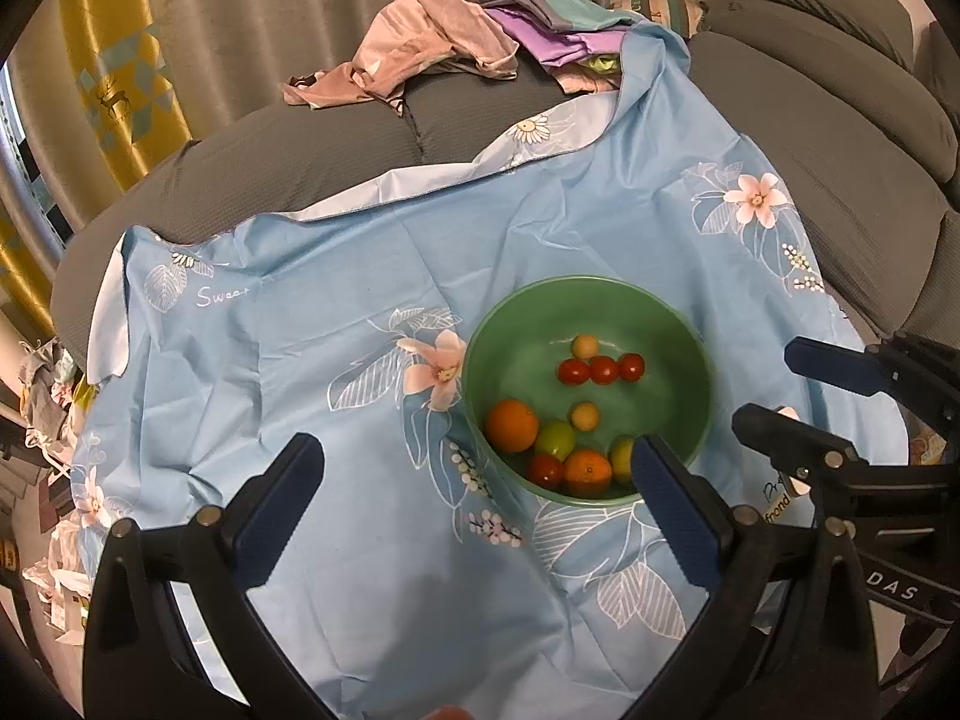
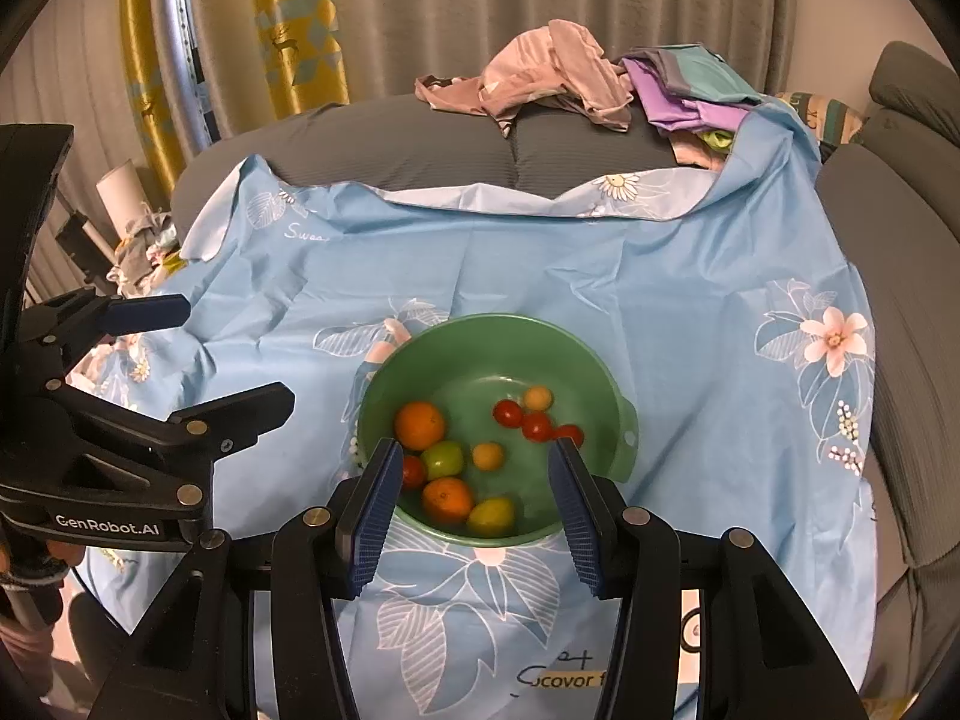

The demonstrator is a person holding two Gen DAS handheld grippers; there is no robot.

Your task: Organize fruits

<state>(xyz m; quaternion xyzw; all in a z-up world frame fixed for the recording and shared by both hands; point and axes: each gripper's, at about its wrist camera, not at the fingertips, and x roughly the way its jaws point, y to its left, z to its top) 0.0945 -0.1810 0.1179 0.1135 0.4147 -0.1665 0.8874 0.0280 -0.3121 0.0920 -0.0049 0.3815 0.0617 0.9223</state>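
Note:
A green bowl (image 1: 684, 330) (image 2: 606, 396) sits on a light blue flowered cloth. It holds two oranges (image 1: 512, 425) (image 2: 420, 423), several red cherry tomatoes (image 1: 604, 369) (image 2: 537, 426), two green fruits (image 1: 555, 439) (image 2: 443, 459) and two small yellow fruits (image 1: 584, 417) (image 2: 487, 455). My left gripper (image 1: 480, 468) is open and empty, low in front of the bowl and to its left. My right gripper (image 2: 474, 462) is open and empty, its fingertips over the bowl's near rim. Each gripper shows at the side of the other's view.
The blue cloth (image 1: 360, 330) (image 2: 690, 300) covers a grey sofa seat (image 1: 312, 162) (image 2: 456, 138). A pile of pink and purple clothes (image 1: 456, 42) (image 2: 600, 84) lies at the back. Grey sofa cushions (image 1: 840, 90) rise on the right. Clutter lies on the floor at the left.

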